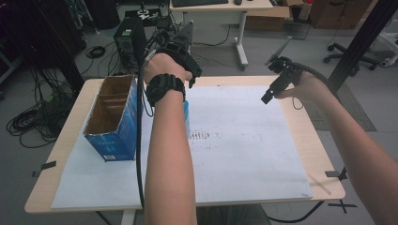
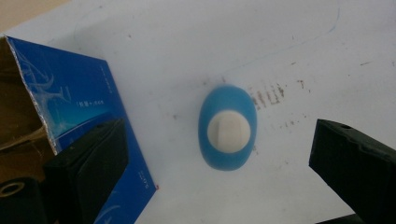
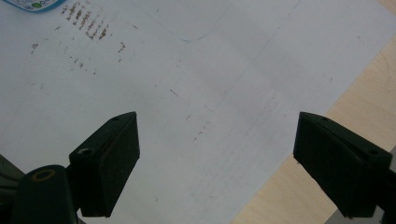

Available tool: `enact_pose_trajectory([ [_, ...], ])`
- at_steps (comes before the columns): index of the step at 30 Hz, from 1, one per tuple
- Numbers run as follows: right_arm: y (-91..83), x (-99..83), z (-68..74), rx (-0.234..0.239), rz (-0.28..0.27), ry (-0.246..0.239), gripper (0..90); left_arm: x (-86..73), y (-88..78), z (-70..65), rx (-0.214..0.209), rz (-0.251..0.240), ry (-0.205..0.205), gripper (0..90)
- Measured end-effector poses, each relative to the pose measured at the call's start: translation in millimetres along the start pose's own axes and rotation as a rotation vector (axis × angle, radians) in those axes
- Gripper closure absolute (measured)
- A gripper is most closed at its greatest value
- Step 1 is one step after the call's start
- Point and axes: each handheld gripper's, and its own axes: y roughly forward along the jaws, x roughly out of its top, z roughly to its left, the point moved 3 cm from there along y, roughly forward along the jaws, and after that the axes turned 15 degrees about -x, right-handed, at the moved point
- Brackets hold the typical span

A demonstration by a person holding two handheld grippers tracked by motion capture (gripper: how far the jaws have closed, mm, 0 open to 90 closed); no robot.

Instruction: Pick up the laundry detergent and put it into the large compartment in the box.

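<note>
The left tongs (image 2: 219,163) hung above a small blue oval object with a white button on top (image 2: 227,127), their jaws wide apart with nothing between them, one jaw on either side of the object as seen in the left gripper view. The object lay on the white paper sheet (image 1: 244,140) covering the worktop (image 1: 305,136), just right of the blue cardboard box (image 1: 115,119), which stood open at the top with its brown dividers showing, toward the left side of the worktop. In the high view the left forearm covered most of the object, leaving a sliver of blue beside the wrist. The right tongs (image 1: 272,91) were held well apart from it, over the far right part of the sheet, jaws likewise spread and empty. The work in hand looked like a reach to pick up the blue object. The main risk was the box: the jaw on that side already overlapped its blue wall in the left gripper view, so a straight descent could catch the wall and shove the box or block the closing. The object's rounded, smooth-looking shell could also squirt out sideways if the jaws met it off-centre or too high on the curve.
</note>
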Motion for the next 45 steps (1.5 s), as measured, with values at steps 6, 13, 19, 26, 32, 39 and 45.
enact_pose_trajectory([
  [6, 0.0, -0.4, 0.4, -0.002, 0.002, -0.002, 14.3, -1.2, 10.3, 0.1, -0.009, 0.011, -0.003, 5.4],
  [13, -1.0, -0.7, -0.3, -0.002, -0.002, 0.000, 14.3, -1.3, 19.4, -0.1, -0.010, 0.023, -0.007, 5.4],
  [19, -0.1, -0.4, 0.7, -0.003, 0.002, -0.001, 14.3, -2.1, 27.5, -0.2, -0.011, 0.032, -0.013, 5.4],
  [26, -0.3, -0.7, 1.2, -0.002, 0.000, -0.004, 14.2, -2.9, 34.4, -1.4, -0.011, 0.044, -0.011, 5.7],
  [32, -1.0, -1.0, 1.7, -0.002, -0.002, -0.003, 14.2, -4.7, 41.6, -0.7, -0.017, 0.046, -0.017, 5.7],
  [39, -0.1, -1.1, 2.6, -0.001, -0.001, -0.005, 14.1, -6.0, 41.8, 0.7, -0.009, 0.043, -0.017, 5.7],
  [45, 2.5, -2.1, 2.8, 0.004, 0.000, -0.004, 14.1, -6.8, 49.2, 0.4, -0.014, 0.044, -0.017, 5.9],
])
